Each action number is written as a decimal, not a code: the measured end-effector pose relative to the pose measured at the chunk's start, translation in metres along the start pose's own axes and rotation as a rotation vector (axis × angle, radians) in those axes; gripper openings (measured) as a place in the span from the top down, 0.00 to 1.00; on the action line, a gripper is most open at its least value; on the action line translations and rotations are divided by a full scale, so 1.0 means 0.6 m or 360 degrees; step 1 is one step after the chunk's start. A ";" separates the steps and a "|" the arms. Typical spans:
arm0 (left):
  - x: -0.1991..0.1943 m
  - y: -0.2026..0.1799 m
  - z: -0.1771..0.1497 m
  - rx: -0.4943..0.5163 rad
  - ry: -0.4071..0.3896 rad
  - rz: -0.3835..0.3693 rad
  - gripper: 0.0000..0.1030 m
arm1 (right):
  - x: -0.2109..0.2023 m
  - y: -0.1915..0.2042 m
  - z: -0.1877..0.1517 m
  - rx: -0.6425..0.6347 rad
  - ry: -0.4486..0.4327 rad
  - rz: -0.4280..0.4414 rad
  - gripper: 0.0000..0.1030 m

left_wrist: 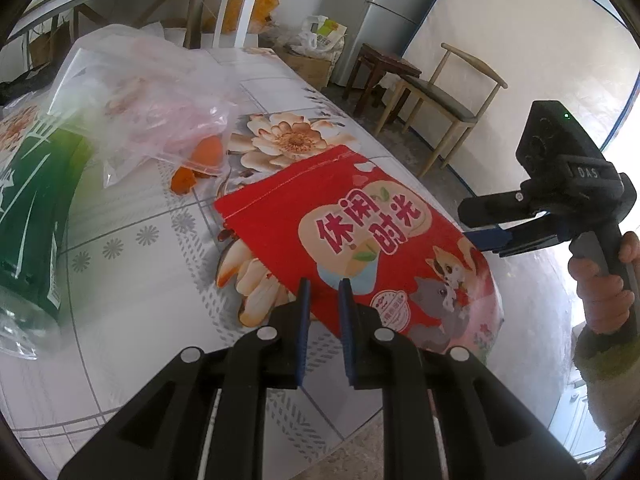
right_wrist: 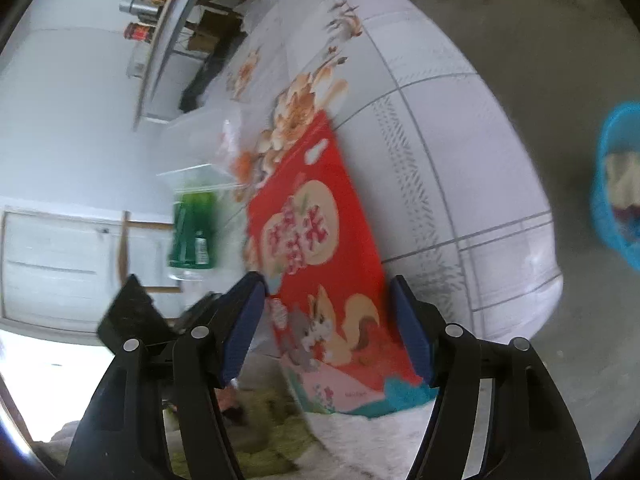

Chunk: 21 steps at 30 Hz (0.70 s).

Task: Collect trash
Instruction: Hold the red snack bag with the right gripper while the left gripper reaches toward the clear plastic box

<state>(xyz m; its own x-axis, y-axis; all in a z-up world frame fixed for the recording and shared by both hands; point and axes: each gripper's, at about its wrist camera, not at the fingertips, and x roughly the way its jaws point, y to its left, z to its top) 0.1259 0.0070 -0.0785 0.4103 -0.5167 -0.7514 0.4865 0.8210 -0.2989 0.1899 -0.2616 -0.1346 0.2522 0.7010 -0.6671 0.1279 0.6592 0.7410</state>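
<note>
A red snack bag (left_wrist: 360, 220) with cartoon animals lies on the floral tablecloth (left_wrist: 152, 264). My left gripper (left_wrist: 325, 308) has closed narrowly on the bag's near edge, its blue pads pinching it. From the right, a person's hand holds my right gripper (left_wrist: 470, 224) with its tips at the bag's far edge. In the right wrist view the right gripper (right_wrist: 328, 324) stands wide open, the red bag (right_wrist: 320, 240) lying between its fingers without the pads touching it. Orange peel (left_wrist: 202, 156) lies by a clear plastic bag (left_wrist: 152, 100).
A green bottle (left_wrist: 32, 208) in clear wrap lies at the table's left. A blue basket (right_wrist: 620, 184) with things in it stands on the floor past the table edge. A wooden chair (left_wrist: 448, 92), a stool (left_wrist: 384, 68) and a fridge (left_wrist: 404, 0) stand beyond the table.
</note>
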 end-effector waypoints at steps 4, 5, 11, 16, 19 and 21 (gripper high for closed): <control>0.002 0.002 0.003 0.0005 0.0000 -0.0007 0.87 | 0.013 -0.009 0.003 0.0077 0.0055 0.0258 0.50; 0.006 0.001 0.004 0.0004 0.0001 -0.0008 0.87 | 0.017 -0.008 0.003 0.0090 0.0075 0.0286 0.53; 0.008 0.003 0.004 0.0008 -0.0008 -0.0012 0.86 | 0.045 0.012 0.006 0.0031 0.0089 0.0138 0.86; -0.010 0.004 0.011 -0.0005 -0.0054 0.0015 0.86 | 0.031 0.019 0.010 -0.0023 0.0005 0.0109 0.93; -0.044 0.003 0.024 0.0070 -0.0176 0.0096 0.73 | 0.024 0.019 0.011 -0.0030 -0.0042 0.0097 0.93; -0.061 0.012 0.034 0.0041 -0.0249 0.0154 0.57 | 0.023 0.014 0.014 -0.0024 -0.0057 0.0107 0.93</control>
<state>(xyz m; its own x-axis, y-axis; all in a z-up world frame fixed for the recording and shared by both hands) 0.1300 0.0272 -0.0414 0.5699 -0.4689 -0.6748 0.4577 0.8631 -0.2133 0.2025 -0.2485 -0.1370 0.2941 0.7337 -0.6125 0.0952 0.6152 0.7826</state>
